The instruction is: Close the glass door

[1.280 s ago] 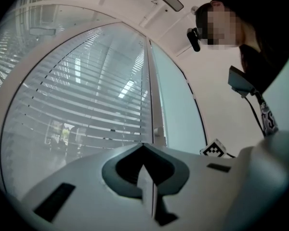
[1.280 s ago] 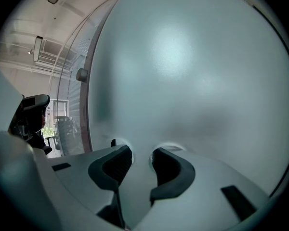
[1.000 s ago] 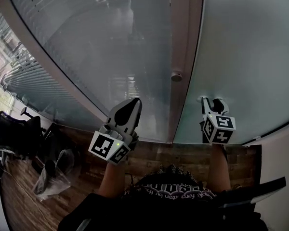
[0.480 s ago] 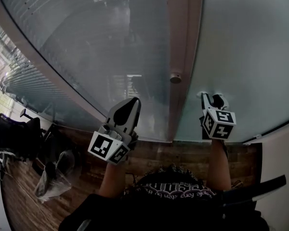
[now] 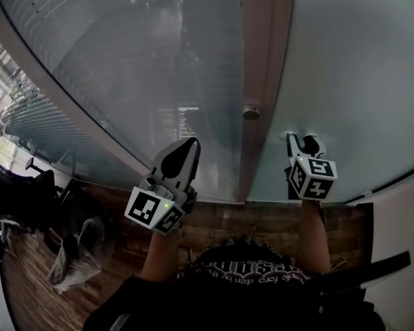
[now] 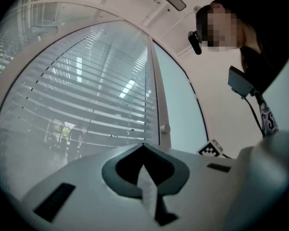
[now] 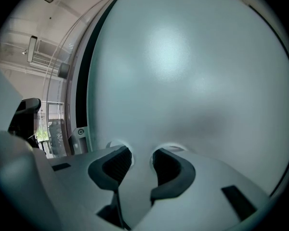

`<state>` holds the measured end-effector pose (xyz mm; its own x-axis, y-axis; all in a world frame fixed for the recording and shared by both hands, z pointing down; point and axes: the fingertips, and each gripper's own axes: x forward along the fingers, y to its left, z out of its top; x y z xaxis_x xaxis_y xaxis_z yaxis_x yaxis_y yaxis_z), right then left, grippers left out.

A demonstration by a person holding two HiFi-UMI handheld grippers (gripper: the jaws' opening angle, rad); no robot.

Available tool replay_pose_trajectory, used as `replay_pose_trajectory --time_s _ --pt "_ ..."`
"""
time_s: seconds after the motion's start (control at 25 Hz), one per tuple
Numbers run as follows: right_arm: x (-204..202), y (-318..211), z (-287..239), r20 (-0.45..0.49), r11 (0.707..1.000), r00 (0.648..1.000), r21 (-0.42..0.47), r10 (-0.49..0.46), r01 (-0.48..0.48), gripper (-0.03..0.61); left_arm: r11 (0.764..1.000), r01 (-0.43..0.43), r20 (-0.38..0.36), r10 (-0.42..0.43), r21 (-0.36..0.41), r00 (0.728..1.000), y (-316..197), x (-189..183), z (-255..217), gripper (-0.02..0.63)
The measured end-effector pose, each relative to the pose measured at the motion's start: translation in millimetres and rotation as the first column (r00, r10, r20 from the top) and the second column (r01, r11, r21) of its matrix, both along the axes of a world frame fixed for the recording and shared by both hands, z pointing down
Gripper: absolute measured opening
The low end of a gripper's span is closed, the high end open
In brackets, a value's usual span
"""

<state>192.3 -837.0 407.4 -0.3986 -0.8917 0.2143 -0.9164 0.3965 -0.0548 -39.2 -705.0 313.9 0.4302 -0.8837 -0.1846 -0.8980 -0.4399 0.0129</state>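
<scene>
- The right gripper [image 5: 302, 143] [image 7: 139, 154] has its two jaws a little apart with nothing between them. Both tips are right up against the glass door [image 5: 352, 74] [image 7: 192, 71], apparently touching it.
- The left gripper [image 5: 186, 150] [image 6: 143, 148] has its two jaws shut together, tip to tip, and empty. It is in front of the slatted pane [image 5: 124, 61] [image 6: 86, 95], and I cannot tell whether it touches the pane.
- Each gripper carries one marker cube, two in all: the left one [image 5: 155, 211] and the right one [image 5: 312, 178] [image 6: 210, 148].
- There are two glass panes. The door is the plain frosted one on the right, and the other on the left shows horizontal slats.
- One upright frame post [image 5: 262, 61] [image 6: 156, 95] stands between the two panes. It has one round knob [image 5: 250, 112] [image 6: 164, 128] on it, between the two grippers and just above them in the head view.
- In the right gripper view a dark strip runs along the door's left edge, with one small bracket [image 7: 79, 131] holding a screw at its foot. Whether the door is fully shut cannot be told.
- Below is a wooden floor [image 5: 262, 219]. At far left on it lie one black bag [image 5: 17, 192] and one clear plastic bag [image 5: 72, 254], well apart from the door.
</scene>
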Motion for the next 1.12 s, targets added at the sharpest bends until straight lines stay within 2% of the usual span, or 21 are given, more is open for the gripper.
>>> replay_pose_trajectory --time_s 0.32,0.48,0.72,0.88,0.96,1.12 --pt "2 6 0 -0.008 1.0 1.0 0.003 0.023 -0.023 0.135 0.999 -0.045 -0.033 0.045 0.015 0.998 2 7 -4 0.002" --pt "0 15 -1 -0.01 0.999 0.999 0.006 0.034 -0.034 0.137 0.999 -0.041 -0.013 0.041 -0.009 0.999 2 1 2 0.002" --pt "18 47 -10 -0.039 0.997 0.997 0.022 0.069 -0.068 0.135 0.996 -0.086 -0.011 0.086 0.002 0.996 8 8 1 0.002" --pt "31 70 -40 0.0 0.989 0.997 0.121 0.081 -0.081 0.114 0.993 -0.119 -0.027 0.119 0.014 0.992 14 15 0 0.002" --pt "36 79 -56 0.018 0.98 0.995 0.174 0.097 -0.099 0.022 0.992 -0.126 -0.022 0.126 0.013 0.992 17 16 1 0.002" --pt "37 92 -74 0.029 0.966 0.996 0.243 0.087 -0.091 0.003 0.99 -0.137 -0.018 0.137 0.016 0.99 21 19 0 0.002"
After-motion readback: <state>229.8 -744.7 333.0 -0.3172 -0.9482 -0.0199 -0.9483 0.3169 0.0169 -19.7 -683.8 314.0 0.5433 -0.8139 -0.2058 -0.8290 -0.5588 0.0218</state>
